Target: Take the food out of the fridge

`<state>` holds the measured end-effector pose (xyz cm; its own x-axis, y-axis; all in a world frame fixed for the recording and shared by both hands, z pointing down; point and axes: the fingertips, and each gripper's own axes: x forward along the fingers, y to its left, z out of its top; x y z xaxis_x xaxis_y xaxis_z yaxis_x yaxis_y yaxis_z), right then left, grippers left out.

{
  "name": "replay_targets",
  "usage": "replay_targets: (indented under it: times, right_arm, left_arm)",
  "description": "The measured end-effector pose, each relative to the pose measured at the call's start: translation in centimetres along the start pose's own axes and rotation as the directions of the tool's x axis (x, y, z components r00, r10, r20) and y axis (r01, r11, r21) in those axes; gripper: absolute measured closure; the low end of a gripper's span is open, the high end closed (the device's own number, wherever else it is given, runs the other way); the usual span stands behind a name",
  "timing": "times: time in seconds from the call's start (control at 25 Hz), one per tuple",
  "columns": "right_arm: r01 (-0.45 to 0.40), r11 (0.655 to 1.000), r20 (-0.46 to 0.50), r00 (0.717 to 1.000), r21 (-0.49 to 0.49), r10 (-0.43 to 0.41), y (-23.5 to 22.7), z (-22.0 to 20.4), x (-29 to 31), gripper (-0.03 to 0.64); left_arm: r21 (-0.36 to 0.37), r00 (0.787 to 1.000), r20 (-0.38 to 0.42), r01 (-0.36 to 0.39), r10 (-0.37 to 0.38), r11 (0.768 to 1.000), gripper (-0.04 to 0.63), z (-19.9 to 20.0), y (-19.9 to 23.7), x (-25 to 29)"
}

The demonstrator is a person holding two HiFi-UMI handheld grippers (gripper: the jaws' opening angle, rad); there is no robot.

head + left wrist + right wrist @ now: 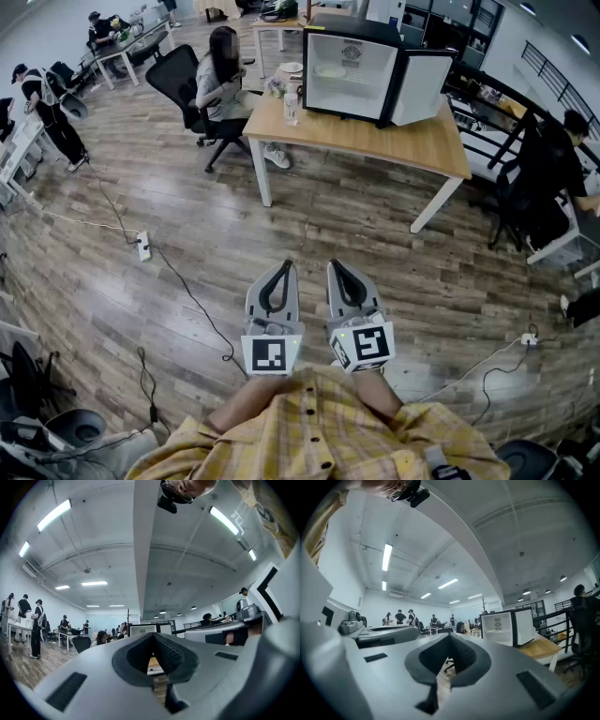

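A small black fridge (352, 67) stands on a wooden table (375, 141) far ahead, with its white door (422, 87) swung open to the right. Its white inside holds what looks like a pale plate (330, 71); the food itself is too small to make out. My left gripper (282, 267) and right gripper (337, 266) are held side by side close to my body, well short of the table, both shut and empty. The right gripper view shows the open fridge (499, 627) in the distance beyond its jaws (450, 635). The left gripper (153, 635) also points toward the fridge (143, 630).
A person sits in a black office chair (183, 80) at the table's left end. A small container (292, 108) stands on the table's left part. A power strip (143, 246) and cables lie on the wooden floor at left. Another person sits at right (558, 159).
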<state>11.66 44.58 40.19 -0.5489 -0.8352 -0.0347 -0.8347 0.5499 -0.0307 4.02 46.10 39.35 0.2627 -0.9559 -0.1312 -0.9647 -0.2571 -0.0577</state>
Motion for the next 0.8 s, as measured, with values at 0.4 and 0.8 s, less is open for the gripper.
replay_targets:
  times: [0.4,0.8]
  right_arm:
    - [0.04,0.999,0.001,0.999,-0.008,-0.04,2.4,-0.6,0.8,0.609]
    - [0.095,0.995,-0.023,0.995,-0.023,-0.096,5.9,-1.6,1.5,0.609]
  left_arm:
    - [-0.005,0.999,-0.028,0.04,-0.041,0.999,0.589,-1.3,2.5,-1.4]
    - [-0.055,0.996,0.019,0.087,-0.086,0.995,0.589,-1.5,5.7,-3.3]
